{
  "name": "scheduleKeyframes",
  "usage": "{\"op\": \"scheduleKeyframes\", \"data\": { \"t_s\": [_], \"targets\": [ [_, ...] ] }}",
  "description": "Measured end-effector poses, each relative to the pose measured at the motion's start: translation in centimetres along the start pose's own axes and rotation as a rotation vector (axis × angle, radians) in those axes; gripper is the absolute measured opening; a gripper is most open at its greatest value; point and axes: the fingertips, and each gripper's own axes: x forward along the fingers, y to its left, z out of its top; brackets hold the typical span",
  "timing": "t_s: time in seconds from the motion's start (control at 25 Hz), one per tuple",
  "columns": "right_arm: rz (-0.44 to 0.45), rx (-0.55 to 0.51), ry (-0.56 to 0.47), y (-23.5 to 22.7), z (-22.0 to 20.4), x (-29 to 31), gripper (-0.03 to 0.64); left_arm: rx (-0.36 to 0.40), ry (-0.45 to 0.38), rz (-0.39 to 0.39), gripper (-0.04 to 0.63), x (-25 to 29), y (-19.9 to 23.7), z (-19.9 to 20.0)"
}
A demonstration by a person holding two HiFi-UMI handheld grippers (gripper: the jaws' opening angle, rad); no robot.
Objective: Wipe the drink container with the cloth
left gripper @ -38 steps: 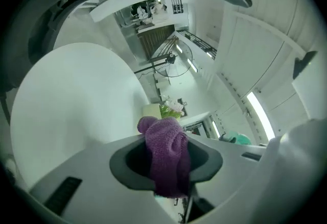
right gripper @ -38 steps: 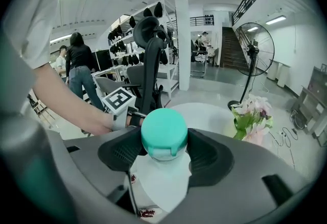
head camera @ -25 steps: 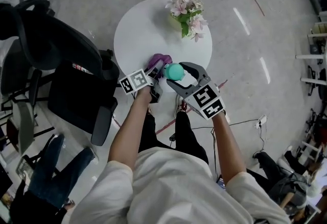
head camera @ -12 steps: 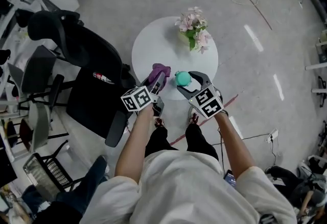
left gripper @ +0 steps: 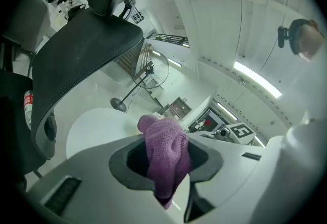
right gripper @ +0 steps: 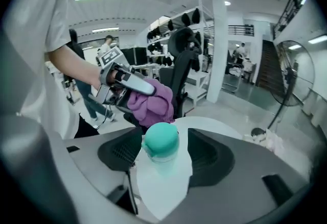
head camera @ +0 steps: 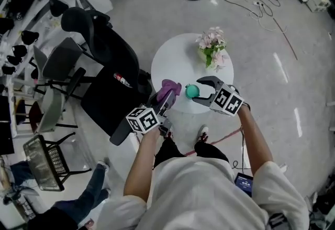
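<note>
Bottle [head camera: 192, 90] first: it sits at the centre of the head view, over the near rim of the round white tabletop [head camera: 175, 64]. It is carried in the right gripper [head camera: 198, 91] and looks to be clear of the surface. In the right gripper view its pale body [right gripper: 159, 167] fills the gap between the two dark pads, with the teal cap [right gripper: 161, 139] standing out past them. The right fingers are clenched on the body just below the cap.

It looks like a stiff, smooth plastic thing, so it should not give under the fingers, but it may slip or twist when it is rubbed. Whether it is full or empty cannot be told, so its weight is a guess. Low on the body, where it is gripped, seems the safest hold, as it leaves the cap and upper part free for wiping.

Just left of it in the head view, the purple cloth [head camera: 168, 87] is bunched in the left gripper [head camera: 166, 97]. The left gripper view shows the left fingers pinched tight on the cloth's knitted fold [left gripper: 166, 149], with a tail hanging below. It is soft and limp and will mould round the bottle. Cloth and bottle are near each other but apart.

Farther out, flowers [head camera: 212, 46] stand at the upper right of the tabletop, and a black chair [head camera: 102, 61] is at its left.
</note>
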Motion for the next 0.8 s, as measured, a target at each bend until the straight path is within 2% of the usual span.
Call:
{"op": "scheduleKeyframes", "data": {
  "t_s": [0.16, 0.24, 0.36, 0.44, 0.68, 0.8],
  "targets": [
    [0.231, -0.185, 0.031, 1.5, -0.3, 0.5, 0.299, 0.019, -0.032, -0.001, 0.141, 0.0, -1.4, -0.6],
    [0.293, -0.253, 0.066, 1.6, -1.1, 0.9, 0.326, 0.011, -0.058, 0.017, 0.141, -0.3, -1.7, -0.9],
    [0.352, -0.319, 0.102, 1.3, -1.9, 2.0, 0.394, -0.003, -0.103, 0.061, 0.142, -0.8, -1.6, -1.2],
    [0.392, -0.343, 0.12, 1.2, -2.4, 2.7, 0.412, -0.006, -0.122, 0.085, 0.141, -1.1, -1.6, -1.3],
    [0.447, -0.391, 0.077, 1.2, -1.9, 4.3, 0.409, -0.01, -0.149, 0.109, 0.141, -0.6, -2.1, -1.9],
    [0.472, -0.357, 0.069, 1.7, -1.7, 4.3, 0.36, -0.018, -0.157, 0.109, 0.141, -0.2, -2.5, -2.1]
  ]
}}
